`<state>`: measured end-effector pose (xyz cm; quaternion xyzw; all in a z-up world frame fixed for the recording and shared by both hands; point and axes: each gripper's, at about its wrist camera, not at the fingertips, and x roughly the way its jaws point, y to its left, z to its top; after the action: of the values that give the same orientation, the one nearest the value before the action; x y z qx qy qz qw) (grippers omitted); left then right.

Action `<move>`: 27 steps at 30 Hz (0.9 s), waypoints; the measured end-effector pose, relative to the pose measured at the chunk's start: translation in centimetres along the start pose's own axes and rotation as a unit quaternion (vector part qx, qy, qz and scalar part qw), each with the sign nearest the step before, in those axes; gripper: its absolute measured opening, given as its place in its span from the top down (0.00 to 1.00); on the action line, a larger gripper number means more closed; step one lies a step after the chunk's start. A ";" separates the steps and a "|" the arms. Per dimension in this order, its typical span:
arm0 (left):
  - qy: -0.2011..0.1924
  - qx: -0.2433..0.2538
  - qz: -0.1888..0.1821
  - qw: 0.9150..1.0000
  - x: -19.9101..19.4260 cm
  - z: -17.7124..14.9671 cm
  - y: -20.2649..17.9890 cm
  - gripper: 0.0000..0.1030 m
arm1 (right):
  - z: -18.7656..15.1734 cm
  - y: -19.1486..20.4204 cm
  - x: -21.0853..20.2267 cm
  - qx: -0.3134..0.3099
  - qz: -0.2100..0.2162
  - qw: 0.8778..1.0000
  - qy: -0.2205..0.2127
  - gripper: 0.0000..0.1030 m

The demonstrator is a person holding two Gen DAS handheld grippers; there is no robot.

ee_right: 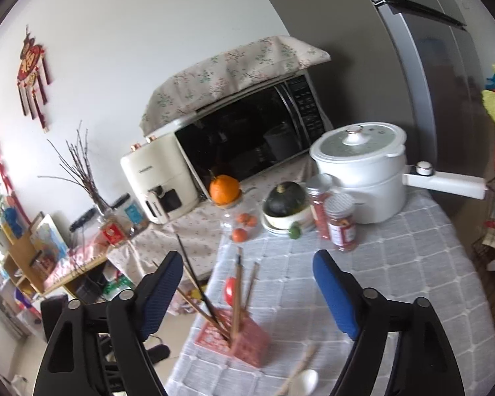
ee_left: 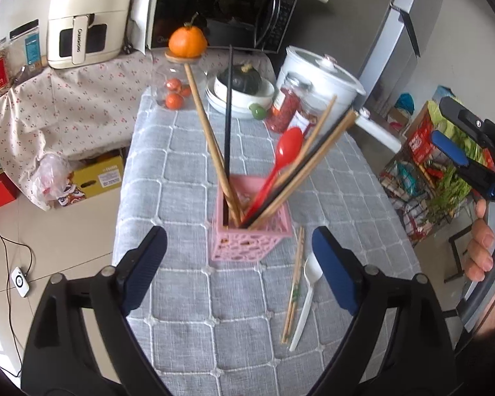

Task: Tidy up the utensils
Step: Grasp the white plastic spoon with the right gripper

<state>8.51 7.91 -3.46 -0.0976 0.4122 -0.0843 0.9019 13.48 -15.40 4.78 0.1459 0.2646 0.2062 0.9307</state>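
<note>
In the left wrist view we see our left gripper [ee_left: 237, 267] at the bottom of the frame, its two blue-padded jaws spread wide with nothing between them. Just above that gap, at frame centre, stands the pink perforated plastic basket [ee_left: 251, 235] on the grey quilted tablecloth [ee_left: 181, 171]. It holds several wooden chopsticks [ee_left: 211, 145], a black chopstick [ee_left: 227, 112] and a red plastic spoon [ee_left: 282, 161], all leaning outward. To the lower right of the basket a loose pair of wooden chopsticks [ee_left: 293, 288] lies flat on the cloth, with a white plastic spoon [ee_left: 305, 300] just beside it. At the right edge we see our right gripper [ee_left: 458, 151], lifted above the table's side, jaws apart.

In the right wrist view the right gripper's [ee_right: 247, 293] jaws are likewise parted and empty, the basket [ee_right: 244, 343] between them in the lower centre and the white spoon [ee_right: 305, 381] at the bottom edge.
</note>
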 end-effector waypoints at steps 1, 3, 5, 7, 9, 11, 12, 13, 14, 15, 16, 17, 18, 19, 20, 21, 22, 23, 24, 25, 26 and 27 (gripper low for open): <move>0.008 0.008 0.001 1.000 0.3 -0.4 -0.2 0.13 | -0.4 -0.4 -0.1 -0.006 -0.008 1.000 0.007 0.17; 0.023 0.022 0.004 0.999 0.9 -1.1 -0.7 0.12 | -1.5 -1.2 0.0 -0.021 -0.033 0.999 0.027 0.15; 0.040 0.034 0.005 0.999 1.6 -1.8 -1.0 0.10 | -2.7 -1.8 0.5 -0.035 -0.054 0.997 0.050 0.14; 0.056 0.042 0.006 0.998 2.2 -2.4 -1.3 0.04 | -4.1 -2.3 1.0 -0.049 -0.068 0.994 0.075 0.14; 0.067 0.047 0.010 0.997 2.7 -2.9 -1.4 0.02 | -5.5 -2.7 1.7 -0.068 -0.080 0.989 0.103 0.14; 0.074 0.054 0.011 0.996 3.0 -3.2 -1.6 0.01 | -6.8 -2.9 2.3 -0.083 -0.091 0.985 0.123 0.14; 0.078 0.057 0.012 0.995 3.1 -3.4 -1.7 0.01 | -7.5 -3.1 2.6 -0.089 -0.096 0.982 0.134 0.14; 0.082 0.060 0.014 0.995 3.3 -3.5 -1.8 0.01 | -8.0 -3.3 2.9 -0.092 -0.098 0.981 0.142 0.14; 0.085 0.063 0.016 0.994 3.6 -3.7 -1.9 0.01 | -8.7 -3.6 3.3 -0.093 -0.102 0.978 0.156 0.14; 0.089 0.065 0.018 0.994 3.8 -3.9 -2.0 0.01 | -9.2 -3.8 3.6 -0.094 -0.104 0.976 0.166 0.14; 0.094 0.066 0.019 0.993 4.1 -4.1 -2.0 0.01 | -9.6 -4.0 3.8 -0.095 -0.106 0.975 0.173 0.14; 0.101 0.067 0.019 0.993 4.5 -4.2 -2.0 0.01 | -10.2 -4.3 4.3 -0.095 -0.108 0.972 0.185 0.14; 0.109 0.067 0.018 0.992 4.9 -4.4 -1.9 0.01 | -10.9 -4.6 5.0 -0.094 -0.109 0.969 0.203 0.14; 0.115 0.066 0.019 0.991 5.2 -4.5 -1.8 0.01 | -11.3 -4.9 5.3 -0.093 -0.110 0.967 0.212 0.14; 0.123 0.065 0.021 0.990 5.5 -4.7 -1.7 0.01 | -12.1 -5.2 6.0 -0.089 -0.114 0.962 0.230 0.14; 0.131 0.064 0.023 0.989 5.8 -4.9 -1.7 0.01 | -12.6 -5.5 6.5 -0.086 -0.115 0.960 0.241 0.14; 0.136 0.064 0.025 0.988 6.0 -5.0 -1.6 0.01 | -13.1 -5.7 7.0 -0.084 -0.116 0.957 0.253 0.14; 0.141 0.064 0.028 0.988 6.1 -5.1 -1.6 0.01 | -13.7 -5.9 7.6 -0.083 -0.117 0.953 0.266 0.14; 0.143 0.064 0.032 0.987 6.2 -5.2 -1.5 0.01 | -14.3 -6.0 8.1 -0.083 -0.118 0.950 0.277 0.14; 0.144 0.064 0.034 0.987 6.2 -5.3 -1.6 0.01 | -14.7 -6.1 8.5 -0.083 -0.117 0.948 0.285 0.14; 0.145 0.065 0.035 0.987 6.2 -5.3 -1.5 0.01 | -15.3 -6.2 9.0 -0.084 -0.116 0.945 0.293 0.14; 0.145 0.066 0.035 0.987 6.3 -5.3 -1.5 0.01 | -15.6 -6.2 9.3 -0.084 -0.115 0.944 0.298 0.14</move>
<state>8.43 4.48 -11.04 -0.0104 0.5354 -0.0925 0.8394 13.99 -13.95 -14.34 -0.0321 0.5263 0.1538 0.8357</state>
